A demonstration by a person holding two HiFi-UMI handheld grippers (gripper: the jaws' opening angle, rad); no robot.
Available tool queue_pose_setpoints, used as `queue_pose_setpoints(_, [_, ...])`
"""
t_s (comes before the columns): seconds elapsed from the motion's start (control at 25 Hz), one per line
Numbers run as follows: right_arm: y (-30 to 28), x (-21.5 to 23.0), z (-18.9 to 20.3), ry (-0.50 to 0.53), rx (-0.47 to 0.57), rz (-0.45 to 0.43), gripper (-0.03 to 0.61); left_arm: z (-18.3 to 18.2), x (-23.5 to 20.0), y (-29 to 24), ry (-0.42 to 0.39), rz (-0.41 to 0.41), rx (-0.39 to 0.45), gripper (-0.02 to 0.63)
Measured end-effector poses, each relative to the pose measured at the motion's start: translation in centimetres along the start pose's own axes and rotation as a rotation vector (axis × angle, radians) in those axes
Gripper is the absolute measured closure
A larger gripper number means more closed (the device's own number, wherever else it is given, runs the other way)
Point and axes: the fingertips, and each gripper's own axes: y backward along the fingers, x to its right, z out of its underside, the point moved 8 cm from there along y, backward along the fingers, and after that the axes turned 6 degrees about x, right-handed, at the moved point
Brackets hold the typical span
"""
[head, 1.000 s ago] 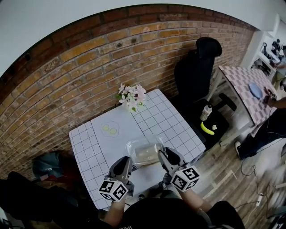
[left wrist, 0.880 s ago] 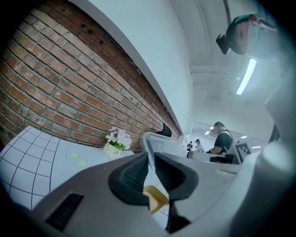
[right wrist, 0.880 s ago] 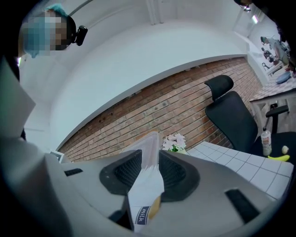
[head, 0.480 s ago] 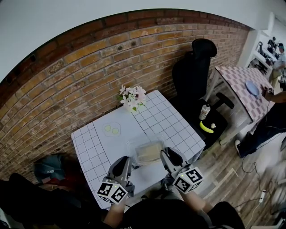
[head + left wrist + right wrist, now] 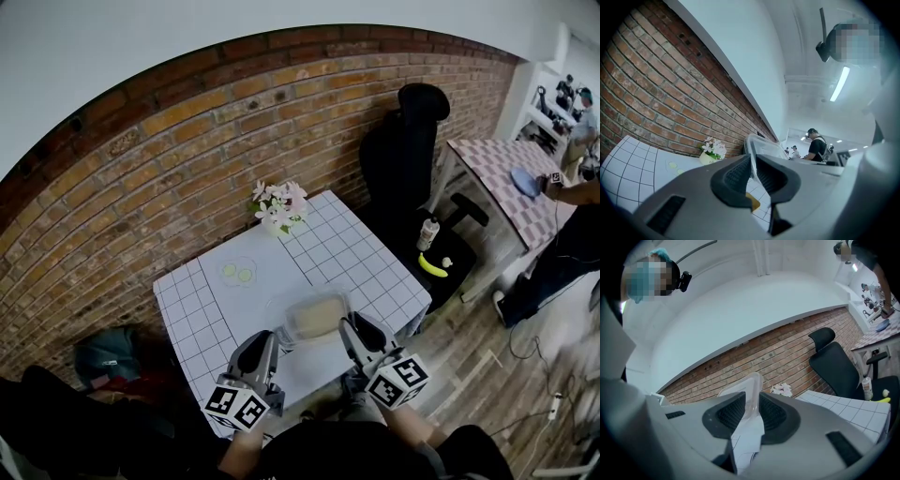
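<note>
One clear box (image 5: 314, 317), perhaps holding something pale, is held over the gridded table's (image 5: 352, 253) near edge, left gripper (image 5: 271, 337) and right gripper (image 5: 348, 325) each pinching its rim. One flowerpot (image 5: 277, 208), two green discs (image 5: 236, 272), brick wall (image 5: 187, 141).

I have tipped my left hand-held gripper (image 5: 267, 339) and right hand-held gripper (image 5: 350, 328) upward a little, and the clear plastic container (image 5: 314, 315) clamped between them has edged further out over the surface (image 5: 211, 300). In the left gripper view the yellow piece (image 5: 752, 202) under the jaws has slid mostly out of sight and the flowers (image 5: 712, 147) have shifted left. In the right gripper view the print on the white carton (image 5: 747, 446) no longer shows.
</note>
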Motion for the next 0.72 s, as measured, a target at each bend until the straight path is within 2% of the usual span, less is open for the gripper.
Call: queue_pose_setpoints(0.72, [0.03,0.8,-0.21,0.001,-0.002,0.007,0.492,0.26,0.23,-0.73,0.015,0.006,-0.004,0.572])
